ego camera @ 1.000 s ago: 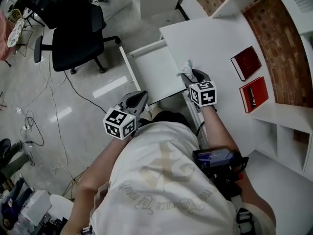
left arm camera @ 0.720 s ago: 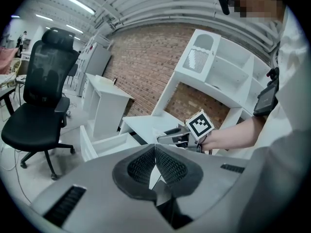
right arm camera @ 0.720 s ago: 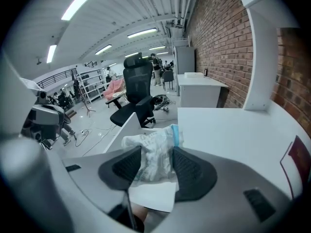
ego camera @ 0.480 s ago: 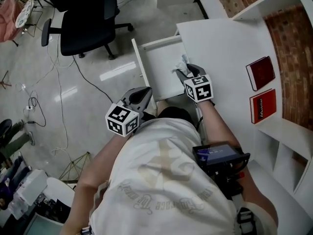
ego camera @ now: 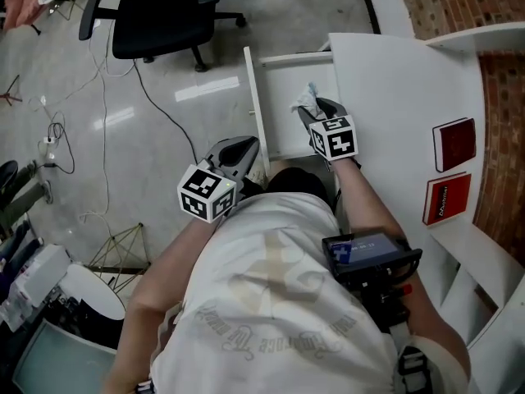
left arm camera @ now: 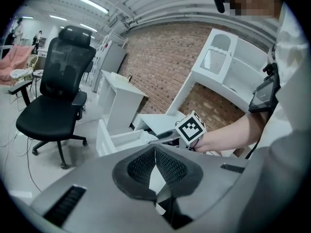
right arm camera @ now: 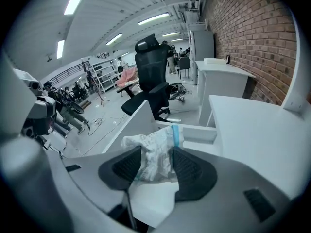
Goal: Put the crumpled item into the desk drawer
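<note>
A crumpled white item with a blue stripe sits squeezed between my right gripper's dark pads. In the head view that crumpled item pokes out ahead of the right gripper, above the inside of the open white drawer. The drawer is pulled out from the white desk. My left gripper hangs beside the drawer's near left corner, its pads touching with nothing between them.
A black office chair stands on the glossy floor beyond the drawer, with cables trailing to the left. Two red books lie on the desk by the brick wall. White shelving rises on the right.
The right gripper has carried the crumpled item from the desk edge out over the open drawer. The head view has swung, shifting the scene; the left gripper stays by the drawer's corner.
</note>
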### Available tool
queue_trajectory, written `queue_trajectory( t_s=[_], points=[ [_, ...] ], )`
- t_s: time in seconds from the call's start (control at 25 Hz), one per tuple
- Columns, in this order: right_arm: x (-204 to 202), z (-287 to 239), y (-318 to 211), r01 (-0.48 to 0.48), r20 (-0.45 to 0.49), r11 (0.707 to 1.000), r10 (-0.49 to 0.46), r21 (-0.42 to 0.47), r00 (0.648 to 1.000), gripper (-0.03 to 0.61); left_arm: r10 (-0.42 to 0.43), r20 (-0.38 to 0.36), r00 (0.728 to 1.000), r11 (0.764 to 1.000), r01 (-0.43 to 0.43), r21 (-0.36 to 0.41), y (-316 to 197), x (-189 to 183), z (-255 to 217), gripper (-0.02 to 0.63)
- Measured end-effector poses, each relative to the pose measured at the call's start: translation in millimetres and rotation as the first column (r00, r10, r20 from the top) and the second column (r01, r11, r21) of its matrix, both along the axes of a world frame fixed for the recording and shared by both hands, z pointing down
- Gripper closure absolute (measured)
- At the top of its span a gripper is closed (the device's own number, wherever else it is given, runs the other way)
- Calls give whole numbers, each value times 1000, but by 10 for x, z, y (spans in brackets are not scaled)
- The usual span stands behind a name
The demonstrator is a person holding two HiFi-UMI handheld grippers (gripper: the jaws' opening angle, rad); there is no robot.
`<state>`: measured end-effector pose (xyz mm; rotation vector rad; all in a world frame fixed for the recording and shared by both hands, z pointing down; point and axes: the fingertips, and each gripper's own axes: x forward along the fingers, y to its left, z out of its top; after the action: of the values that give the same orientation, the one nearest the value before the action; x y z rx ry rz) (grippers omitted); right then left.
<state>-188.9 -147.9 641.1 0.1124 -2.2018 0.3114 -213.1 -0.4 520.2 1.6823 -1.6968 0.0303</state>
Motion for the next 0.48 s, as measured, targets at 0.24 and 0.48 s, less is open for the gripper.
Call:
queue_trajectory(
  t_s=[0.24, 0.48],
  points=[
    [-108, 314, 52, 19, -49, 999, -21, -32, 999, 356, -48, -17, 999, 999, 48, -11, -19, -105, 67, 592],
    [-190, 575, 123, 41, -96, 998, -45, -50, 994, 356, -83, -35, 996, 996, 82, -36, 32, -191, 155, 592]
  ],
)
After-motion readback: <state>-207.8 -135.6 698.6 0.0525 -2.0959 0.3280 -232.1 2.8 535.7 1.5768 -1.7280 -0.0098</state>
